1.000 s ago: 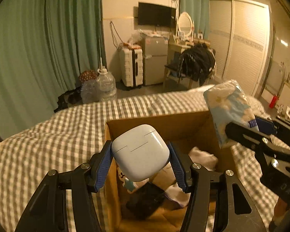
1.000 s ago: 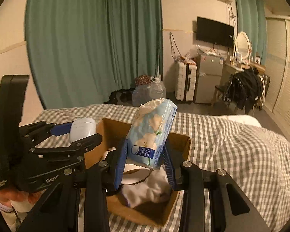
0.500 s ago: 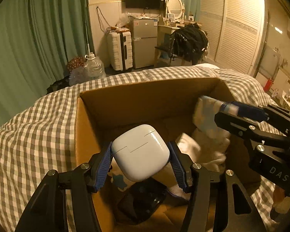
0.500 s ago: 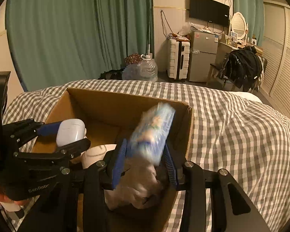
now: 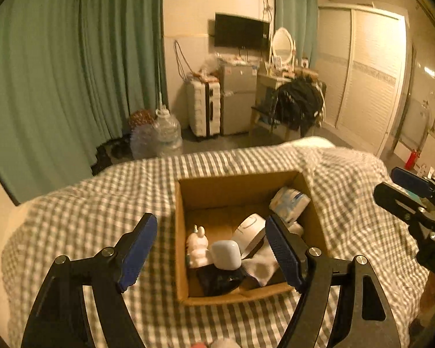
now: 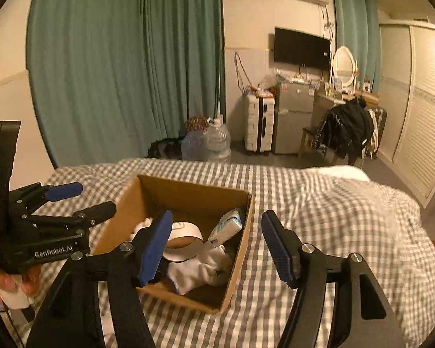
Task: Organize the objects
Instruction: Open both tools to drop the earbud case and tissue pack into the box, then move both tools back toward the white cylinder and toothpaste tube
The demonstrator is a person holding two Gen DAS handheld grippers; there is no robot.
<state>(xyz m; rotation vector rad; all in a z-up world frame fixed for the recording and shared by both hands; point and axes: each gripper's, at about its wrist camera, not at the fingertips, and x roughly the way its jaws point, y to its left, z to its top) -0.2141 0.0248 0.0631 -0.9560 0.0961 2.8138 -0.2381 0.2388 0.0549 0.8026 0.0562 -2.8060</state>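
Observation:
An open cardboard box point(image 5: 180, 232) point(image 6: 240, 249) sits on the checked bed. Inside lie a white earbuds case point(image 5: 226, 254), a small white figurine point(image 5: 197, 246), a pale blue tissue pack point(image 5: 290, 203) point(image 6: 227, 226) at the far right corner, a roll of white tape point(image 5: 249, 229) point(image 6: 185, 239), white cloth point(image 6: 200, 269) and a dark item point(image 5: 217, 281). My left gripper point(image 5: 211, 252) is open and empty above the box's near edge. My right gripper point(image 6: 217, 246) is open and empty above the box's right side. Each gripper shows in the other's view, the left point(image 6: 69, 200) and the right point(image 5: 403, 185).
The checked bedspread point(image 5: 101, 203) surrounds the box. Beyond the bed are green curtains point(image 6: 130, 72), water jugs point(image 6: 214, 142), a white suitcase point(image 6: 258, 124), a small fridge point(image 6: 293, 116), a chair draped with dark clothes point(image 6: 345, 130) and a wardrobe point(image 5: 368, 81).
Both grippers have opened and pulled back above the box. The earbuds case left my left gripper and the tissue pack left my right gripper; both now lie in the box.

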